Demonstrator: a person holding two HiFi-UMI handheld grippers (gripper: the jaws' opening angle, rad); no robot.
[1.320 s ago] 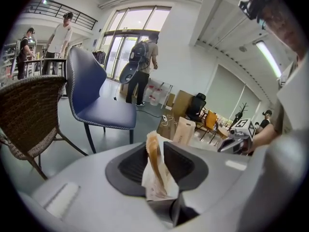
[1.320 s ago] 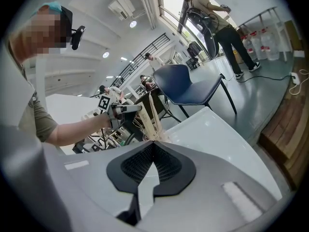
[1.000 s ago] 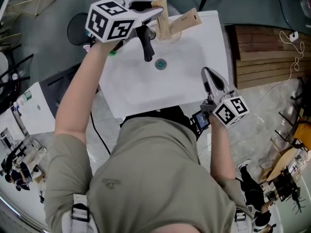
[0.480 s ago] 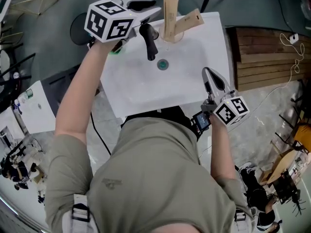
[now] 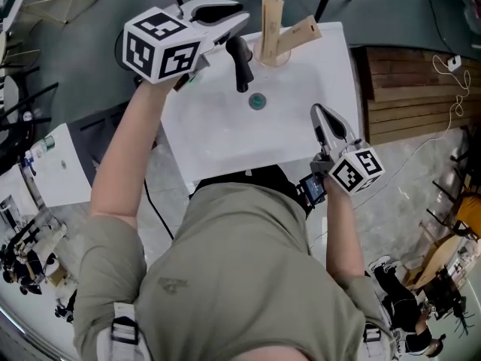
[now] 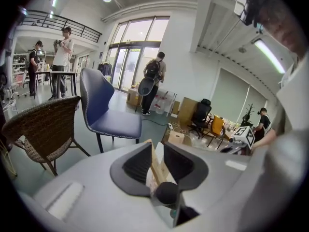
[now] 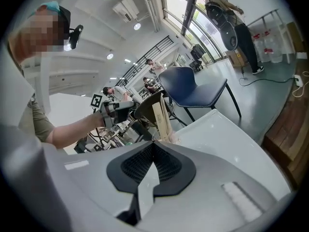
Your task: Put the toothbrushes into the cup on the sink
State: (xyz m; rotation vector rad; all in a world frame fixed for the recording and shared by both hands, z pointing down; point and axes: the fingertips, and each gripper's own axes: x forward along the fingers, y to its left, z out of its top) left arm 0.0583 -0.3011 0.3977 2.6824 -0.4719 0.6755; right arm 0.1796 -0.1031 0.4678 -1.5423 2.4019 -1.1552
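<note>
Item 1, my left claw (image 6: pixel 157 151): jaws a narrow gap apart, nothing gripped; raised over the back-left corner of the white rectangular sink (image 5: pixel 218 138), just left of the black tap (image 5: pixel 240 62); the tap's rounded top and the cup's contents show through the gap, beyond the jaws. Item 2, my right claw (image 7: pixel 153 146): pad tips pressed together, nothing between them; over the sink's front-right edge, pointing toward the back rim, well apart from the cup. Item 3, clear cup (image 5: pixel 272 57): upright on the sink's back rim, just right of the tap. Item 4, 2 flat brown-paper-wrapped toothbrushes (image 5: pixel 270 19): both standing in the cup, 1 nearly upright, the other toothbrush (image 5: pixel 299 34) leaning to the right, tops well above the rim. Item 5, round drain (image 5: pixel 257 101): in the basin floor, in front of the tap.
</note>
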